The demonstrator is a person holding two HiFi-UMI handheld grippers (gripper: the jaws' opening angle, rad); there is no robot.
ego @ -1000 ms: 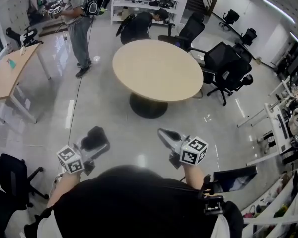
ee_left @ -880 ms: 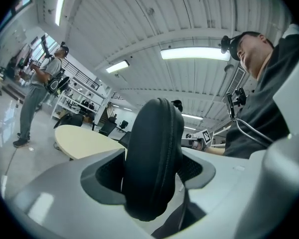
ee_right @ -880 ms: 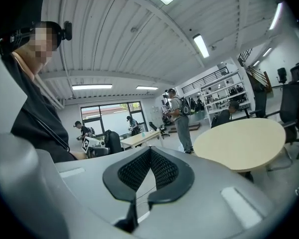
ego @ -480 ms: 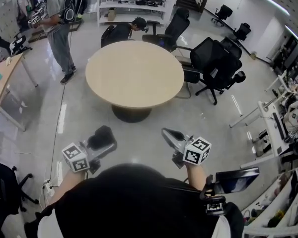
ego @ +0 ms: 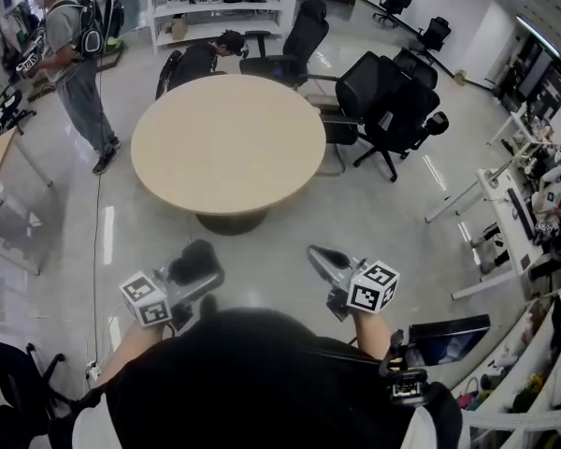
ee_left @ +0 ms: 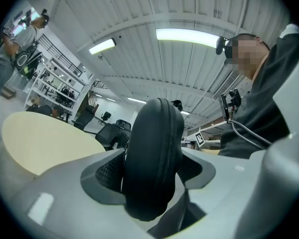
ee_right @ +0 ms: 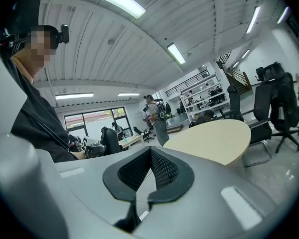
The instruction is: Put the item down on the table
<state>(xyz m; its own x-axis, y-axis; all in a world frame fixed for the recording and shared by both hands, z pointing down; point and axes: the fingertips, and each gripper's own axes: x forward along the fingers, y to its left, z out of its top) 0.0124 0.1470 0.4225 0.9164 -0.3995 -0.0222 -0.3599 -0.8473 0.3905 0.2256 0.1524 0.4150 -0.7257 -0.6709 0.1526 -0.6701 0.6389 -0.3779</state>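
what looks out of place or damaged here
Nothing stands out. The left tongs grip a black case squarely. The table is bare and undamaged, and the chairs beside it are bunched but upright. No spill shows.

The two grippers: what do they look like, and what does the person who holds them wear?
The left gripper and the right gripper have pale grey bodies with black, mesh-textured pads. Each carries a white cube printed with black square markers. The person wears a black top, and the forearms are uncovered.
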